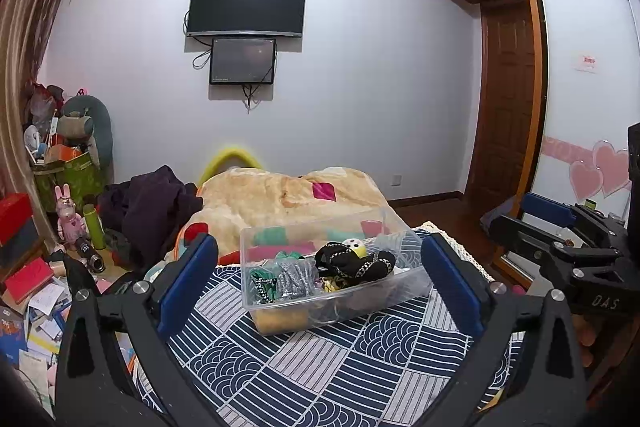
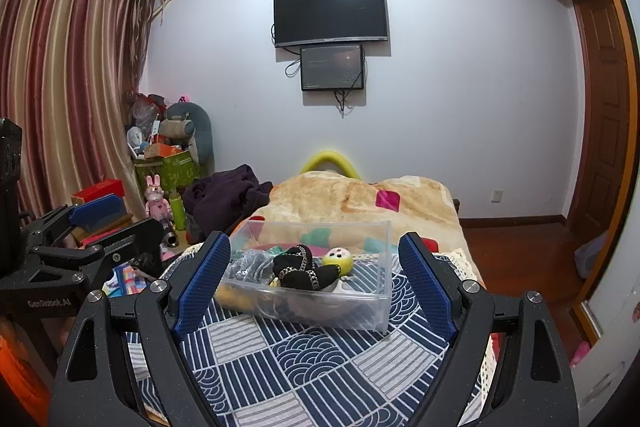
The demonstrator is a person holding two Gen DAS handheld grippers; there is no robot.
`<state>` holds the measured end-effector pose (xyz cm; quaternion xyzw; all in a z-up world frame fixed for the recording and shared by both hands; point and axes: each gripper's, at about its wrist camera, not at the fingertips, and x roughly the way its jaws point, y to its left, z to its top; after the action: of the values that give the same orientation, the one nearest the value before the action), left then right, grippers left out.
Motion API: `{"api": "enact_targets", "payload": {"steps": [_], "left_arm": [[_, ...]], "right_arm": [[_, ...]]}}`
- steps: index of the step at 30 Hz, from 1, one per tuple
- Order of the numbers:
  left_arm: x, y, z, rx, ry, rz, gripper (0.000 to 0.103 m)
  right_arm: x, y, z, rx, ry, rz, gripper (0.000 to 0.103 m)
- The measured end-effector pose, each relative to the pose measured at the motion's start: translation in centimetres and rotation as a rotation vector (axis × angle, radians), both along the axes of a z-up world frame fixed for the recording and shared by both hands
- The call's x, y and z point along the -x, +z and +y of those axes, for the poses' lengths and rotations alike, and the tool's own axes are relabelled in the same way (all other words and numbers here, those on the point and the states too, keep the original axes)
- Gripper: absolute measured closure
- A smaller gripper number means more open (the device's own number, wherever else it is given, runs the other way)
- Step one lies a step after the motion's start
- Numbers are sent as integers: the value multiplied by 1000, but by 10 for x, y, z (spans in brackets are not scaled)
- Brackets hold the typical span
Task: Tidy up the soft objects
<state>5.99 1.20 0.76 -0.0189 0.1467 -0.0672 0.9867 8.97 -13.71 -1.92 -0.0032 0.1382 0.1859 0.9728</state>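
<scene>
The left gripper (image 1: 320,259) and right gripper (image 2: 316,259) are hanging wide open and empty over the patterned bedspread (image 1: 320,359), flanking the clear bin (image 2: 376,291) of soft objects (image 2: 304,269); a blanket (image 2: 360,199) is lying behind.

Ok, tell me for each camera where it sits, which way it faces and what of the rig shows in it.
Left wrist: on the left gripper, facing along the bed at the clear bin and wall TV; its open blue-padded fingers frame the bin, and the right gripper shows at right.
Right wrist: on the right gripper, same heading; the left gripper shows at left.
Shared: bin, black soft toy, TV.
</scene>
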Motion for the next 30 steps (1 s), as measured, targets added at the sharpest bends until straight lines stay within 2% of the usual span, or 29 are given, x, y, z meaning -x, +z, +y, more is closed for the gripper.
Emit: {"api": "enact_targets", "payload": {"steps": [10, 30], "left_arm": [[0, -1, -3, -14, -10, 1, 0], [2, 3, -3, 9, -17, 0, 0]], "right_arm": [[1, 0, -1, 1, -2, 0, 18], [1, 1, -1, -14, -4, -7, 18]]}}
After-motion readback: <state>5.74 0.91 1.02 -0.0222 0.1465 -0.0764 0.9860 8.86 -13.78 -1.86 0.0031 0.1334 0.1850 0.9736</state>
